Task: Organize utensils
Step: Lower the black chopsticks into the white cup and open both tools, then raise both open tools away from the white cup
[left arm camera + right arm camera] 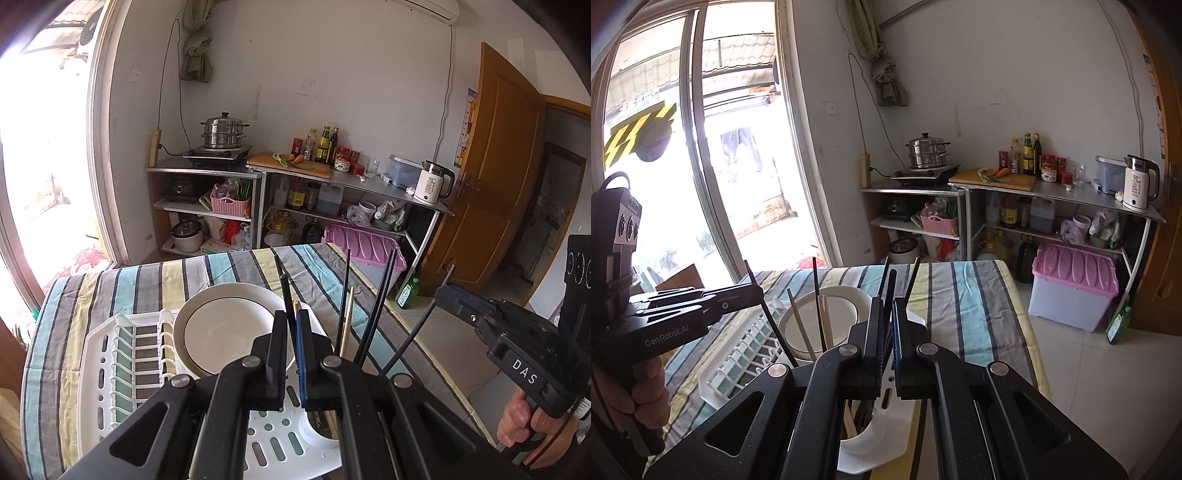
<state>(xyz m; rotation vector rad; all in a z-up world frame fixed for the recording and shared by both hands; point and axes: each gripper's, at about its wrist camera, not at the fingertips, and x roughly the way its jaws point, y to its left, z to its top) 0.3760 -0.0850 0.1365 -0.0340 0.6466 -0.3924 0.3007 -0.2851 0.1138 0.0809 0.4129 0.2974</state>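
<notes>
Closest to my left lens, the left gripper (291, 343) is clamped on a black chopstick (285, 291) over the white drying rack (107, 354). My right gripper (886, 332) pinches another black chopstick (891, 288) the same way. Both sticks slant above the round cutlery cup (321, 432) at about five o'clock in the rack, where several chopsticks (380, 295) already stand. Risk, as I judge it: a tilted tip catches the cup's rim or knocks the leaning sticks (they look loose), or the two grippers collide. At eleven o'clock a white plate (221, 332) rests in the rack. Beneath lies a striped tablecloth (236, 269); beyond, metal shelving (354, 184) and a wooden door (495, 166).
</notes>
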